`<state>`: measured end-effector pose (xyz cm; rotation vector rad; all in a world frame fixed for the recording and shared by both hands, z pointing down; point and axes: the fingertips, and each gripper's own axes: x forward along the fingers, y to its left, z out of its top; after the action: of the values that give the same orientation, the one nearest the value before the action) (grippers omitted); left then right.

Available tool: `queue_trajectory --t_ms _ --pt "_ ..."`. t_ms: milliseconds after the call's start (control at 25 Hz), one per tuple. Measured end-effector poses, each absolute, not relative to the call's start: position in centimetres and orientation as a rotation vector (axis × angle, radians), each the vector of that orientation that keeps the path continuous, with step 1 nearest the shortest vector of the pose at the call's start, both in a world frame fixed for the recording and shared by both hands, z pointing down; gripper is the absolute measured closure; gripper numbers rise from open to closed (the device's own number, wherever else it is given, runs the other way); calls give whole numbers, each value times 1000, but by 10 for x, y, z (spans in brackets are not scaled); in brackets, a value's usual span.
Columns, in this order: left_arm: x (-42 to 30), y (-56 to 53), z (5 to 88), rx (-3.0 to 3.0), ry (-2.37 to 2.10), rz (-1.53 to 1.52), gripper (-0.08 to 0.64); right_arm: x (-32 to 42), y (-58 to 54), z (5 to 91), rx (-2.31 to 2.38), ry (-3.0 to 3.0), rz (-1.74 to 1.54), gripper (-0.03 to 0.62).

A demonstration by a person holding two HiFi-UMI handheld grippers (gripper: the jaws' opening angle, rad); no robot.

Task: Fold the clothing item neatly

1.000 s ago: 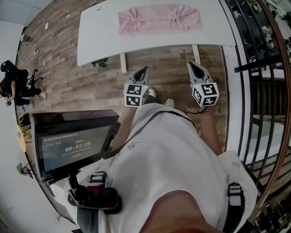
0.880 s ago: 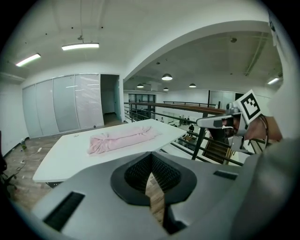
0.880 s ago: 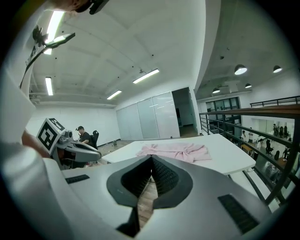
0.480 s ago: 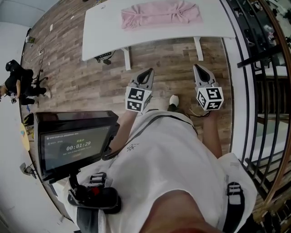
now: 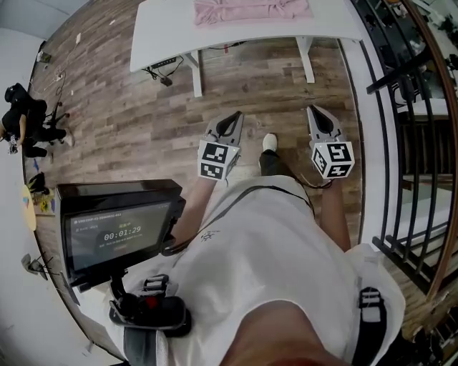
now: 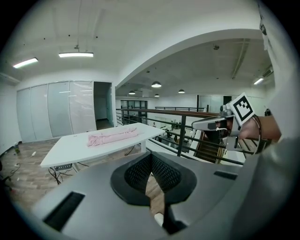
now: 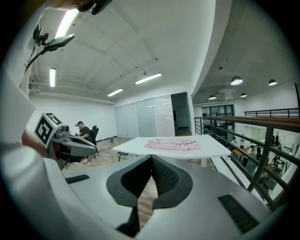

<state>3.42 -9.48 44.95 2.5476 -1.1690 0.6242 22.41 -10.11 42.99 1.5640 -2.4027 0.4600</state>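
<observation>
The pink garment (image 5: 252,10) lies bunched on the white table (image 5: 164,36). Well short of that table, the left gripper (image 5: 233,120) hangs with jaws pressed together, empty, and the right gripper (image 5: 315,114) likewise, closed on nothing.

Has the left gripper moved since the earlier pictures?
Yes. The left gripper has drawn back from the white table; the floor gap between them is wider.
</observation>
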Motion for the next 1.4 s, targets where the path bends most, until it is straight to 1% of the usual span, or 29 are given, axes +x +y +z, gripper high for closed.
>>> queue_trajectory --t_ms 320,800,1160,1400 --pt "35 29 428 2543 -1178 600 558 222 22 404 1544 -2409 451 589" --pt "41 45 415 2487 -1288 561 558 220 29 389 1420 -2486 414 589" --pt "102 136 405 2473 -1320 586 558 252 110 379 1300 -2569 422 589" --pt "125 160 398 2472 -1341 598 558 262 138 384 1235 -2602 465 589"
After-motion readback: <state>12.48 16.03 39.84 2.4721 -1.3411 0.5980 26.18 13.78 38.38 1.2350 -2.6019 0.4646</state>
